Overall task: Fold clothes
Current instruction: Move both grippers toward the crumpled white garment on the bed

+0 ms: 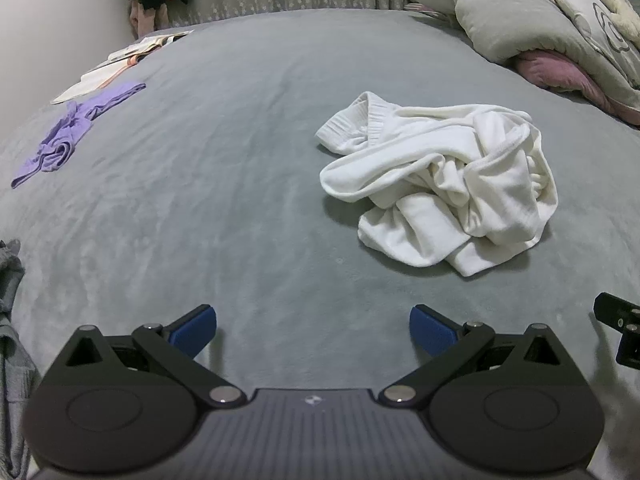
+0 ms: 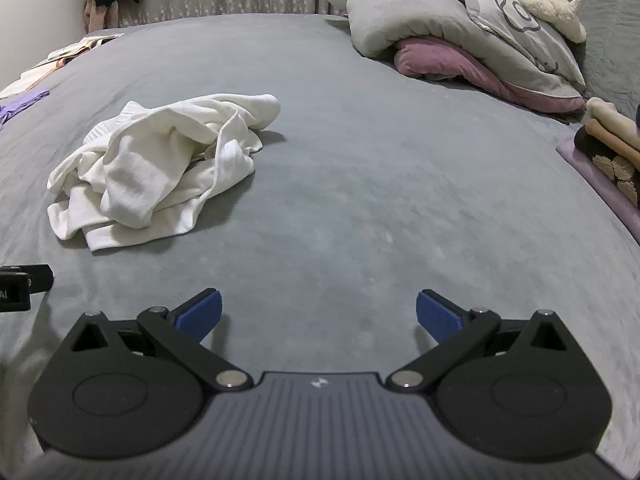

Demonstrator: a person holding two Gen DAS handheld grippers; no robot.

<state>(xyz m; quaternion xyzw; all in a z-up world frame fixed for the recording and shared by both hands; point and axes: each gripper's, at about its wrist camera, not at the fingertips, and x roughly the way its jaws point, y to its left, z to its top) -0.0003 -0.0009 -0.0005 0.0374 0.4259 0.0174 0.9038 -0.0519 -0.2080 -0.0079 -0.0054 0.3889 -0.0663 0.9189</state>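
A crumpled white garment (image 1: 440, 184) lies in a heap on the grey bed cover (image 1: 240, 160), ahead and to the right in the left wrist view. The same white garment (image 2: 160, 168) sits ahead and to the left in the right wrist view. My left gripper (image 1: 313, 330) hovers over bare cover short of the heap, jaws wide open, nothing between the blue pads. My right gripper (image 2: 319, 316) is likewise open and empty above the grey bed cover (image 2: 380, 200). Part of the right gripper's body (image 1: 622, 330) shows at the left view's right edge.
A purple garment (image 1: 70, 132) and pale folded pieces (image 1: 116, 64) lie at the far left. A grey duvet over a pink blanket (image 2: 460, 32) is piled at the back right. Stacked clothes (image 2: 612, 148) rest at the right edge. Grey cloth (image 1: 10, 320) hangs at the near left.
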